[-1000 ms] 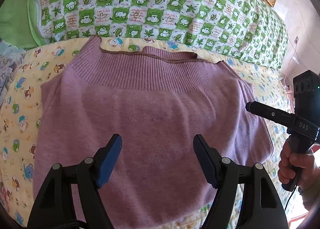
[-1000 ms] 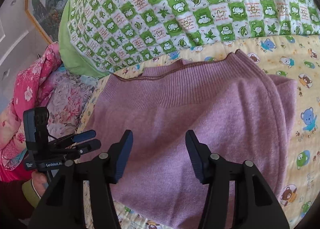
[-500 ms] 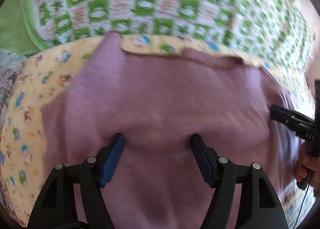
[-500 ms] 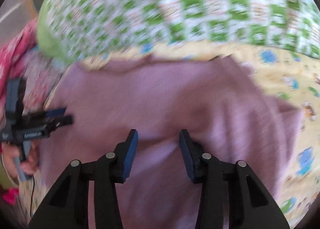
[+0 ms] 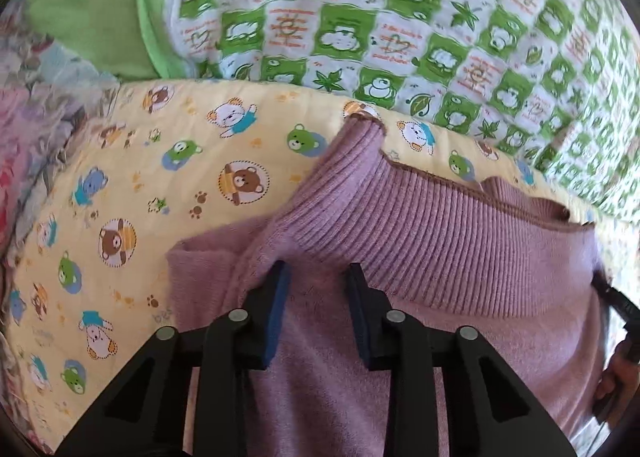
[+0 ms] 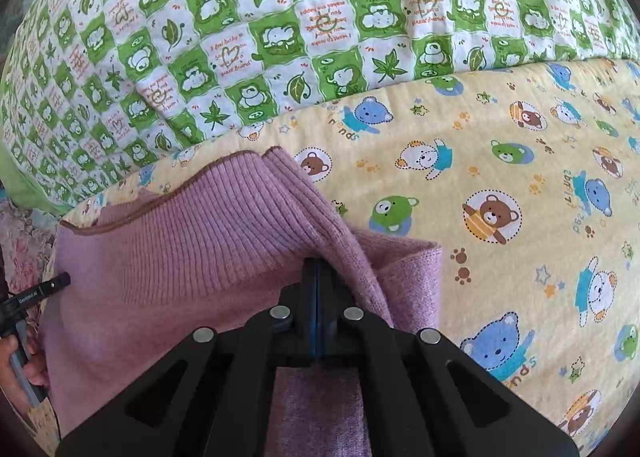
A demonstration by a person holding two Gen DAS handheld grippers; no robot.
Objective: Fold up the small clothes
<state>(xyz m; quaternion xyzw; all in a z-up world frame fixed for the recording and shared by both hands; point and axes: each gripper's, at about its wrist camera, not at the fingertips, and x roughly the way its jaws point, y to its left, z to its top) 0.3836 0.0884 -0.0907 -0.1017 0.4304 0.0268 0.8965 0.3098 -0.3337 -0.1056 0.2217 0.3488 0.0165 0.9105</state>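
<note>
A purple knit sweater point(image 5: 440, 257) lies on the yellow bear-print sheet point(image 5: 160, 177), its ribbed band turned away from me. My left gripper point(image 5: 316, 273) stands at the band's left end. Its jaws are closing, with sweater cloth bunched between the blue pads. In the right wrist view the sweater point(image 6: 192, 249) is lifted into a ridge at its right end, where my right gripper point(image 6: 316, 265) is shut on the cloth, pads together. Each gripper also shows at the edge of the other's view: the right gripper point(image 5: 616, 305) and the left gripper point(image 6: 36, 293).
A green and white checked quilt point(image 6: 280, 17) is heaped along the far side of the sheet point(image 6: 500, 177). Pink floral bedding point(image 5: 32, 129) is piled at the left. A hand point(image 6: 16, 357) holds the left gripper's handle.
Both grippers have moved forward and outward to the ends of the ribbed band. The right jaws have shut on the cloth, and the left jaws have narrowed around it.
</note>
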